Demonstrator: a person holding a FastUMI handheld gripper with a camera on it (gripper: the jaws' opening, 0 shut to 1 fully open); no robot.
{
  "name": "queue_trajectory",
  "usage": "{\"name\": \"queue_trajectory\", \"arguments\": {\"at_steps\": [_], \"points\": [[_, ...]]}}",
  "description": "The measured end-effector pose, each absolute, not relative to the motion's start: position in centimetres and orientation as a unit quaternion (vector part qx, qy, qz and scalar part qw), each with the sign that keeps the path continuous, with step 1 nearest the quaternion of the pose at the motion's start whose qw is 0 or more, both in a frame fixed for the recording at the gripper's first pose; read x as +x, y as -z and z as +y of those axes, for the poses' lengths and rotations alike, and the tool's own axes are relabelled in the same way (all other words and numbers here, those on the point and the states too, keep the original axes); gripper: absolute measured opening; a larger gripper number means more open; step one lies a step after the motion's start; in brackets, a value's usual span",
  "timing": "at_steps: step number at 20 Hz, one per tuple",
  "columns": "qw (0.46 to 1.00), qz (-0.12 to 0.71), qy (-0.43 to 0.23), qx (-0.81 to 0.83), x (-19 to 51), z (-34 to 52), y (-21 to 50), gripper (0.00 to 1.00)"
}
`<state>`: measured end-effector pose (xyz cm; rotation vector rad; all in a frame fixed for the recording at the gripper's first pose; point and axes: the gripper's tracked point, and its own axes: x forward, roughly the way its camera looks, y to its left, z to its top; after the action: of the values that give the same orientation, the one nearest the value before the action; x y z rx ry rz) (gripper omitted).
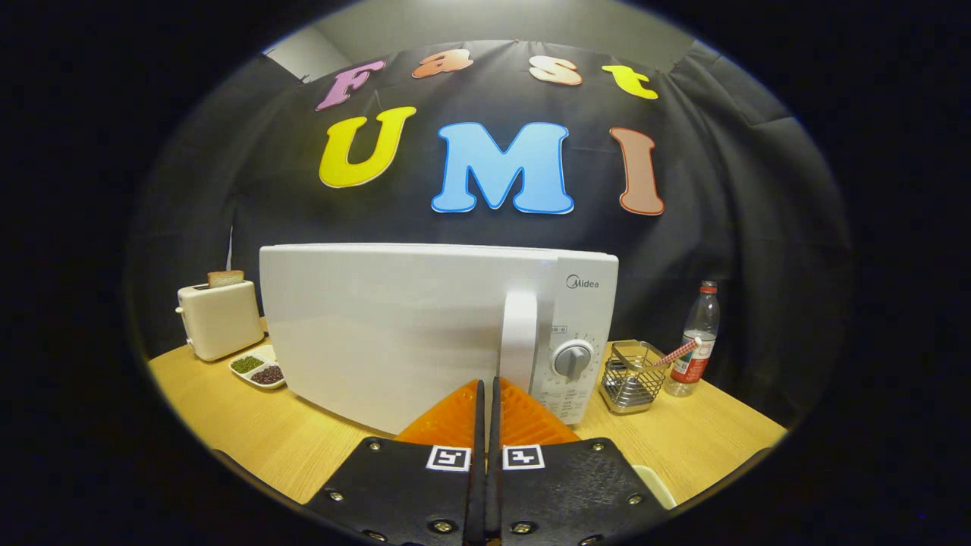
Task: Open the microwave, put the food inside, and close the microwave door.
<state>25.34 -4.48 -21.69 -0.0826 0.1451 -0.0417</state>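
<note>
The white microwave [425,326] sits on the wooden table [227,425], door closed, handle [520,337] just beyond the gripper [486,390], whose orange fingers [447,421] are pressed together, holding nothing. A toaster [220,318] stands left, then a wire basket [631,377], a bottle [696,341] and a small dish [258,370].

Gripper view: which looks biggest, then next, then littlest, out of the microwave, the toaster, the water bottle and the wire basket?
1. microwave, by far the largest.
2. toaster.
3. water bottle and wire basket: close, not ranked; the bottle is taller, the basket wider.
The gripper is shut just before the microwave handle.
</note>
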Motion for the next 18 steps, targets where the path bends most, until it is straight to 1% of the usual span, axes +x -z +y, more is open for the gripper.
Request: {"name": "queue_trajectory", "arguments": {"at_steps": [5,9,12,18], "points": [[0.996,0.077,0.032,-0.044,28.0,-5.3,22.1,0.01],[0.995,0.083,0.026,-0.043,30.1,-4.1,22.3,0.01],[0.994,0.074,0.049,-0.062,31.7,-4.5,22.3,0.01],[0.994,0.086,0.052,-0.044,31.2,-4.2,22.2,0.01]]}}
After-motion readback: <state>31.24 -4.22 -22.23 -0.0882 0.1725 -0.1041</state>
